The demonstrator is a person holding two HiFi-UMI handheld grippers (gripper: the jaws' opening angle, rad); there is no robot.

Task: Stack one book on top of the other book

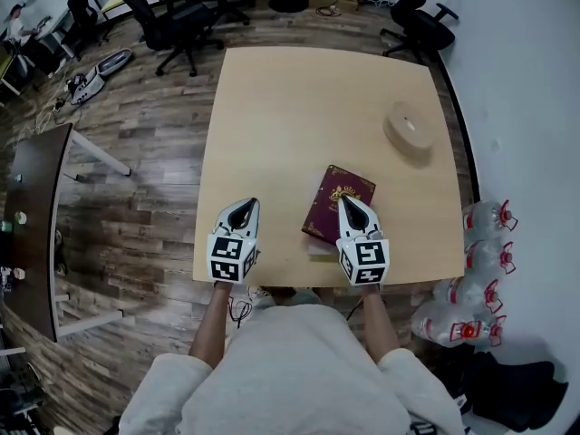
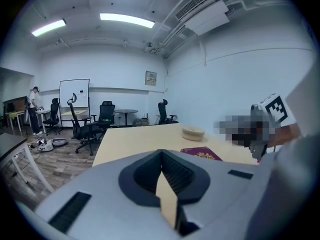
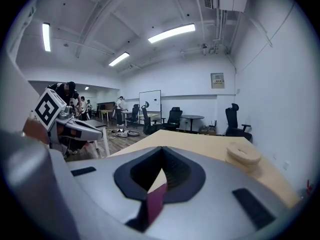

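A maroon book (image 1: 337,202) with a gold emblem lies near the front of the light wooden table (image 1: 299,107). A pale edge shows under its near end, as of a second book beneath it. My right gripper (image 1: 349,199) hangs over the book's right side, shut, with nothing held. My left gripper (image 1: 246,205) is shut and empty over bare table, left of the book. In the left gripper view the jaws (image 2: 161,151) meet and the book (image 2: 201,153) lies ahead to the right. In the right gripper view the jaws (image 3: 162,149) meet, with maroon cover (image 3: 156,201) seen below them.
A round wooden object (image 1: 408,130) sits on the table's far right. Several plastic bottles (image 1: 480,270) stand on the floor by the white wall at right. A dark table (image 1: 32,216) stands at left, and office chairs (image 1: 172,21) beyond the table.
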